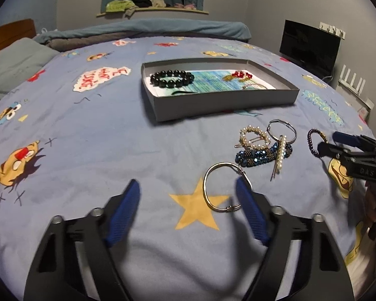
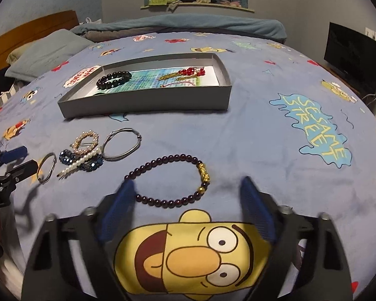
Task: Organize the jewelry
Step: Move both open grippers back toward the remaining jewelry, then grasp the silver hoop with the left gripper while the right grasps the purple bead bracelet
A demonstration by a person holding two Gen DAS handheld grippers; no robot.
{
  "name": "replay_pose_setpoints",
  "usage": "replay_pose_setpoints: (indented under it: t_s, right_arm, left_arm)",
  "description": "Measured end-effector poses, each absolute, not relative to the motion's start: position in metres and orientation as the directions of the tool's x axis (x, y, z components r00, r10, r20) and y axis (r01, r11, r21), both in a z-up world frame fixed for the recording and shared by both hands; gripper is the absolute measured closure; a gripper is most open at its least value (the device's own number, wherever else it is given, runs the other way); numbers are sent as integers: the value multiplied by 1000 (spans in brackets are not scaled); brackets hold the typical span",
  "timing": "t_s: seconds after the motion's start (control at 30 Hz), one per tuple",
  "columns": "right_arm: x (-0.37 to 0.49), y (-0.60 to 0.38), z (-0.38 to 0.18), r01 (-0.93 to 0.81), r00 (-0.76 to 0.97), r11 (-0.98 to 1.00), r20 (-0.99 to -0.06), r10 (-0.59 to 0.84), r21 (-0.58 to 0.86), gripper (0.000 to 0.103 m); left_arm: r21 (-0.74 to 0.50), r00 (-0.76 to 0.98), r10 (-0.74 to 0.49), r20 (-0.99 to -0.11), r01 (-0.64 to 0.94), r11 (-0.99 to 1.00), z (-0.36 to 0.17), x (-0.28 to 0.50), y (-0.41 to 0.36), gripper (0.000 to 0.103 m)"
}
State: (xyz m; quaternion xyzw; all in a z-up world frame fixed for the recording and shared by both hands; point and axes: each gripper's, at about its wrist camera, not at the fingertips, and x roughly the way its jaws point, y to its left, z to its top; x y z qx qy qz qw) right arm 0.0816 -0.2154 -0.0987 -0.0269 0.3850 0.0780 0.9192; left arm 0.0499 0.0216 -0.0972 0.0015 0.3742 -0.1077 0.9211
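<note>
A grey box [image 1: 213, 104] [image 2: 148, 104] on the bedspread holds a black bead bracelet [image 1: 172, 78] [image 2: 114, 79] and red-and-gold earrings [image 1: 239, 75] [image 2: 188, 74]. My left gripper [image 1: 188, 188] is open over the bed; a silver bangle [image 1: 224, 188] [image 2: 46, 168] lies by its right finger. My right gripper [image 2: 188, 188] [image 1: 331, 143] is open around a dark purple bead bracelet with gold charms [image 2: 170, 181] [image 1: 315, 141]. Between them lie a pearl ring clip [image 1: 254, 138] [image 2: 86, 139], a blue beaded bracelet [image 1: 260, 155] [image 2: 87, 161], a pearl bar clip [image 1: 279, 155] [image 2: 79, 163] and a second silver bangle [image 1: 282, 130] [image 2: 121, 148].
The bedspread [image 1: 112, 150] is blue with cartoon prints. A pillow [image 2: 47, 52] and a wooden headboard [image 2: 32, 32] are at the far left. A folded blanket [image 1: 150, 28] lies at the far edge. A dark monitor [image 1: 308, 47] stands at the right.
</note>
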Motion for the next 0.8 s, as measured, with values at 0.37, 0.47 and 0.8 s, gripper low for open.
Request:
replay_pose_setpoints:
  t_s: [0.37,0.47,0.8]
  right_arm:
    - [90,-217,-105,-166,676,986,-725,135,28,57]
    - [92,-222,-106,-167,659,984,-734,161,66,71]
    - [97,-248,-108,-122,621,971,-747,238,208,94]
  left_arm:
    - [30,679,-184,-711,291,956,-110,53,2,64]
    - [3,667,-204,-716,295,955,-113,57,3,66]
    - [-34,650,-231,-724,301,953,-112,68,6,88]
